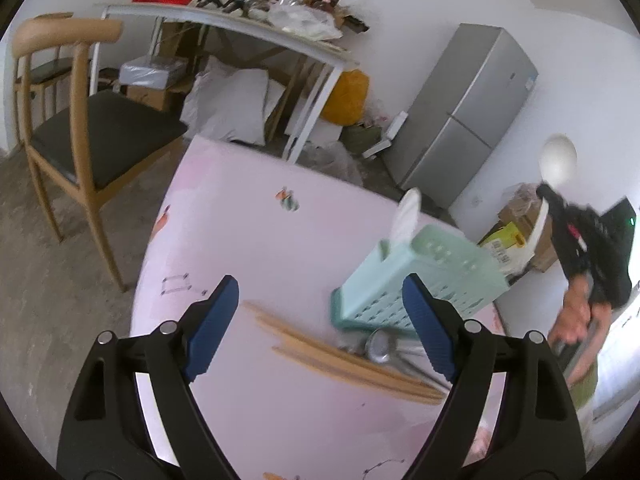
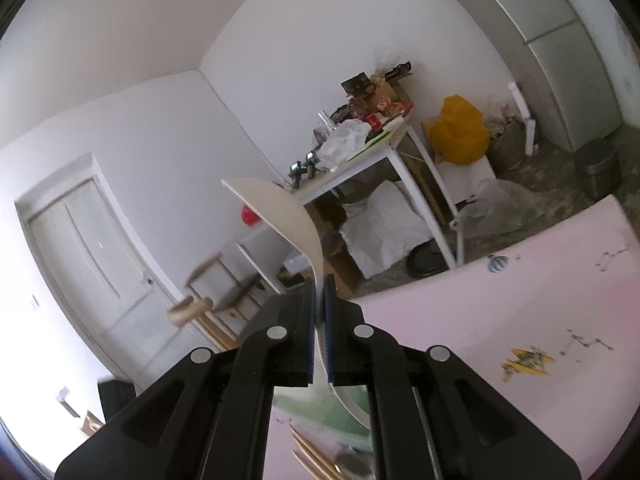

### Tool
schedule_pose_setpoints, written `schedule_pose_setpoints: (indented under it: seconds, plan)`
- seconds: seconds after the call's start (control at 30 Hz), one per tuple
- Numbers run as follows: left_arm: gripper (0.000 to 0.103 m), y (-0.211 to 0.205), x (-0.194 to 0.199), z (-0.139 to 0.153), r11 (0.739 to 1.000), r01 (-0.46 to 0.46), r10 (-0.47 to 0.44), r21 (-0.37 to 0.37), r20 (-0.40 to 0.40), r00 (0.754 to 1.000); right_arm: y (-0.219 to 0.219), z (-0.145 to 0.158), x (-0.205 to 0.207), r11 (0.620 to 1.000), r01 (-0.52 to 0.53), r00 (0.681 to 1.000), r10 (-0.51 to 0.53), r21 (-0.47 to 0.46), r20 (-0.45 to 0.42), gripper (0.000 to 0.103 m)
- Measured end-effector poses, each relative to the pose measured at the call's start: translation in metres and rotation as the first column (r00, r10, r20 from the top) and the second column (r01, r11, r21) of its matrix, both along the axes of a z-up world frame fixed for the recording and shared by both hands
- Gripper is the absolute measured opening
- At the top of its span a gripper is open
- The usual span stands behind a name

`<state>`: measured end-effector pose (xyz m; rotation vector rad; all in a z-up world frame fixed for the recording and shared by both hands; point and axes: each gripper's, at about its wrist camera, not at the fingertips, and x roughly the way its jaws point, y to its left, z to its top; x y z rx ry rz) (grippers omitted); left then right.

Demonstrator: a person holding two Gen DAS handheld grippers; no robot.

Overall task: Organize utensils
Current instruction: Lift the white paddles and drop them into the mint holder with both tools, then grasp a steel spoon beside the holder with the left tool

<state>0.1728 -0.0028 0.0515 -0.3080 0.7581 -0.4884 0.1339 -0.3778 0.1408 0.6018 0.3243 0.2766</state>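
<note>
Surface [image 1: 248, 240] is pink, w/ printed pics, and carries everything. On it a mint rack [image 1: 424, 276] lies tipped toward the cam, slotted side showing, w/ one white spoon [image 1: 406, 216] already poking out of its far end. Just in front of the rack: a loose heap of wooden chopsticks [image 1: 344, 356] fanned across the surface, and metal spoons [image 1: 380, 346] touching them at the rack's base.

Step in hand, as I read it: left gripper [image 1: 320, 320] goes for the next utensil while the right gripper [image 2: 319, 320] carries a white ladle [image 2: 280, 216] to the rack.

Left jaws are spread wide, nothing between the pads. The chopsticks lie below and between the fingers [image 1: 216, 320], angled across the gap, not along it. The metal spoons sit near the right-side finger, partly hidden by it. To do it well: roll the wrist so the pads close across the sticks' width, come down near mid-length, take one pair and not the whole fan, keep the right-side finger clear of the rack's edge.

Right jaws are pressed tight on the ladle's thin handle, bowl up and ahead, well above the surface. Grip sits low on the handle, so the bowl end could swing; keep it upright and drop it handle-first into an open slot.

A hand [image 1: 576, 320] holding the right gripper shows at the left view's edge, blurred.
</note>
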Motion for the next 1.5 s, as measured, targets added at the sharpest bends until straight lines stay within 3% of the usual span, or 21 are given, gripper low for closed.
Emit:
schedule_pose_setpoints:
  seconds: [0.17, 0.33, 0.63, 0.87, 1.13, 1.27, 1.37, 1.43, 1.5]
  plan:
    - [0.08, 0.008, 0.0, -0.016, 1.0, -0.02, 0.02, 0.001, -0.041, 0.999, 0.006, -0.031, 0.023, 1.0, -0.011, 0.999, 0.011, -0.001, -0.05, 0.004]
    - [0.081, 0.009, -0.003, -0.025, 1.0, -0.017, 0.018, 0.008, -0.056, 0.998, 0.01, -0.061, 0.027, 0.996, 0.0, 0.993, -0.01, -0.089, -0.115, 0.004]
    - [0.081, 0.001, -0.001, -0.032, 1.0, -0.004, 0.005, 0.015, -0.07, 0.998, 0.014, -0.068, -0.001, 0.969, 0.022, 0.987, -0.061, -0.246, -0.151, 0.008]
    - [0.081, -0.011, -0.008, -0.034, 0.999, 0.028, -0.025, 0.032, -0.073, 0.997, 0.005, -0.055, -0.045, 0.956, 0.12, 0.981, -0.156, -0.269, -0.115, 0.053]
    - [0.083, -0.028, -0.014, -0.039, 0.994, 0.048, -0.041, 0.099, -0.07, 0.997, 0.01, -0.056, -0.102, 0.956, 0.18, 0.97, -0.211, -0.234, -0.117, 0.059]
    - [0.082, -0.04, 0.001, -0.05, 0.98, 0.032, -0.014, 0.198, -0.093, 0.996, 0.028, -0.09, -0.113, 0.968, 0.145, 0.95, -0.194, -0.207, -0.244, 0.059]
    - [0.069, -0.05, 0.02, -0.062, 0.964, 0.023, -0.001, 0.265, -0.083, 0.997, 0.045, -0.122, -0.107, 0.976, 0.107, 0.913, -0.172, -0.192, -0.369, 0.054]
    - [0.05, -0.059, 0.032, -0.071, 0.948, 0.034, -0.006, 0.316, -0.09, 0.996, 0.054, -0.14, -0.102, 0.982, 0.081, 0.89, -0.149, -0.172, -0.432, 0.048]
    - [0.039, -0.07, 0.044, -0.082, 0.935, 0.065, -0.028, 0.35, -0.112, 0.993, 0.061, -0.151, -0.097, 0.984, 0.063, 0.871, -0.134, -0.164, -0.472, 0.045]
